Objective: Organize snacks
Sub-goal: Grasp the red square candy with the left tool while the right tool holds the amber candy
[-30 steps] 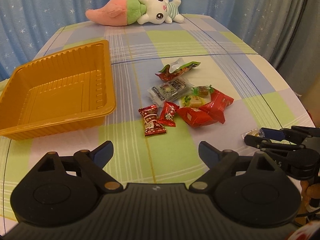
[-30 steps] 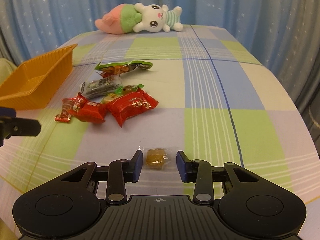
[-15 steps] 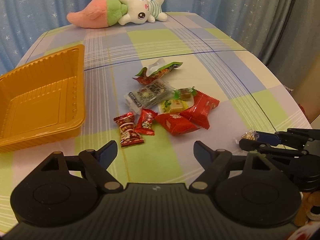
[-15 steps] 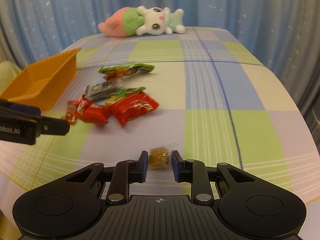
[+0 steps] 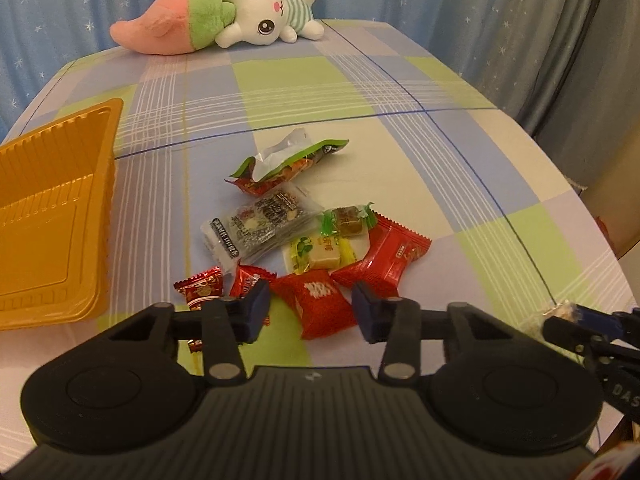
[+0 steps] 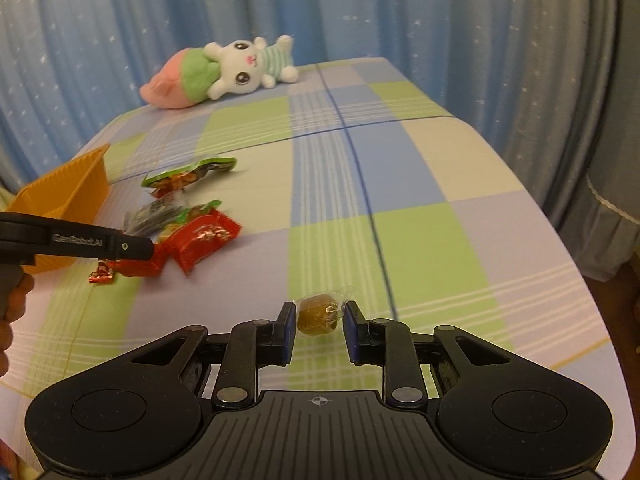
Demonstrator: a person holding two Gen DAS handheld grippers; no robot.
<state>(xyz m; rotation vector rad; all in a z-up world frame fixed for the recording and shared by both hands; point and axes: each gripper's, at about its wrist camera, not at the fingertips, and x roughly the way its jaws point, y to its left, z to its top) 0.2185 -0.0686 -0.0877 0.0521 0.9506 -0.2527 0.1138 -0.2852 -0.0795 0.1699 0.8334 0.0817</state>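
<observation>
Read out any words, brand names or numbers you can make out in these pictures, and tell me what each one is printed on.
"GenRobot.AI": on the side of the left gripper, seen in the right wrist view.
"DAS", cut off at the frame edge: on the right gripper, in the left wrist view.
Print on the snack wrappers: too small and blurred to read.
Orange tray: no text visible.

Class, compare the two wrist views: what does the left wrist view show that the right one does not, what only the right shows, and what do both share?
Only the left view shows the tray's empty inside and the left gripper, its jaws just closing around a red packet. Only the right view shows the brown candy clamped in the right gripper, and a hand. Both share the snack pile, plush and curtain.
</observation>
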